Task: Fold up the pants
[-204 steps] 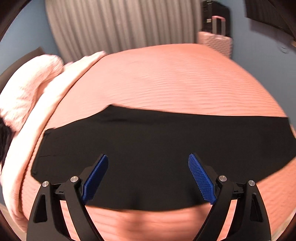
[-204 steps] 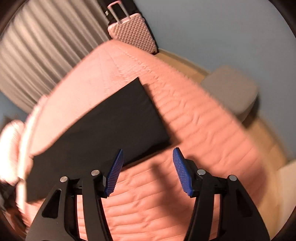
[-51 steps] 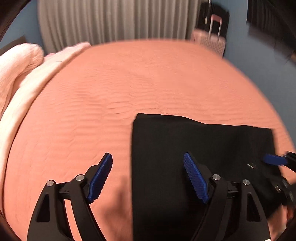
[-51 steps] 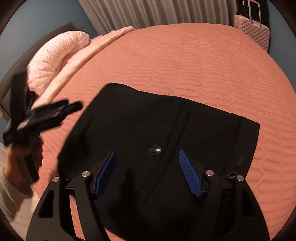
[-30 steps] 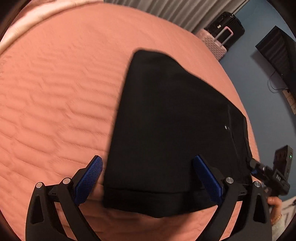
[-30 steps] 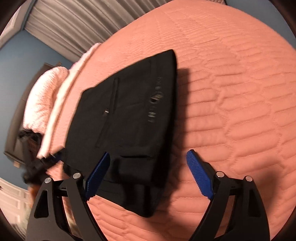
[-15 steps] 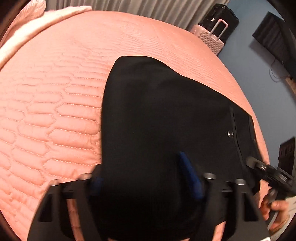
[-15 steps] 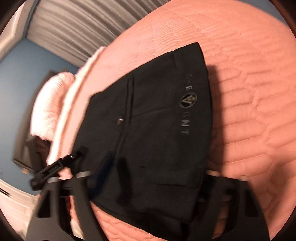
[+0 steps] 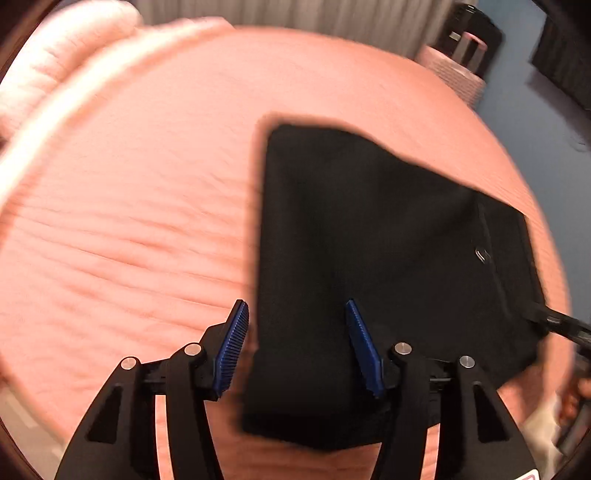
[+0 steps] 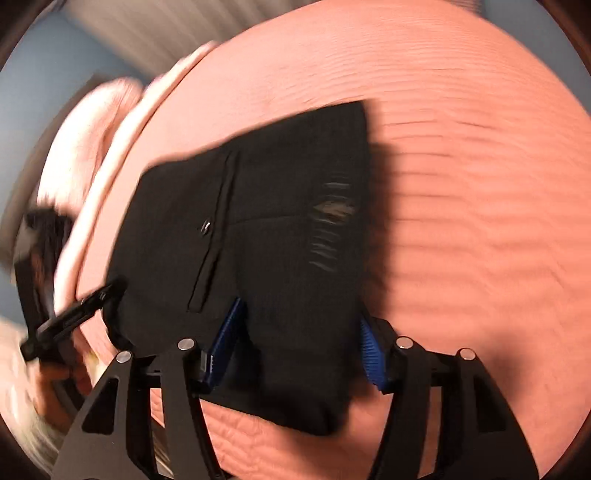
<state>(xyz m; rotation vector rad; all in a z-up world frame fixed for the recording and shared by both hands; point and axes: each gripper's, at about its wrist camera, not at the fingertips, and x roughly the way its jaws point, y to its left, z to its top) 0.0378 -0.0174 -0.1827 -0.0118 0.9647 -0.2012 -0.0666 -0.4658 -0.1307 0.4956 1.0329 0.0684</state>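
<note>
Black pants [image 9: 369, 240] lie folded into a thick rectangle on the salmon quilted bed [image 9: 129, 221]. My left gripper [image 9: 299, 343] hovers over their near-left corner; the left pad sits just off the cloth's edge and nothing is pinched. In the right wrist view the waistband end with its pale logo [image 10: 332, 214] faces me. My right gripper [image 10: 295, 347] straddles the near edge of the pants [image 10: 277, 221], its jaws opening with cloth between them but no pinch showing. Each view also shows the other gripper at the pants' far side.
A pale pink fluffy blanket [image 9: 55, 55] lies along the bed's left side. Grey curtains [image 9: 295, 14] hang behind the bed, and a pink suitcase [image 9: 458, 70] stands by the blue wall. A hand [image 10: 55, 373] holds the left gripper's handle.
Both grippers narrowed from wide open and dipped onto the pants' near edge, then drew back and up. The right jaws have since spread again. The pants lie as before.
</note>
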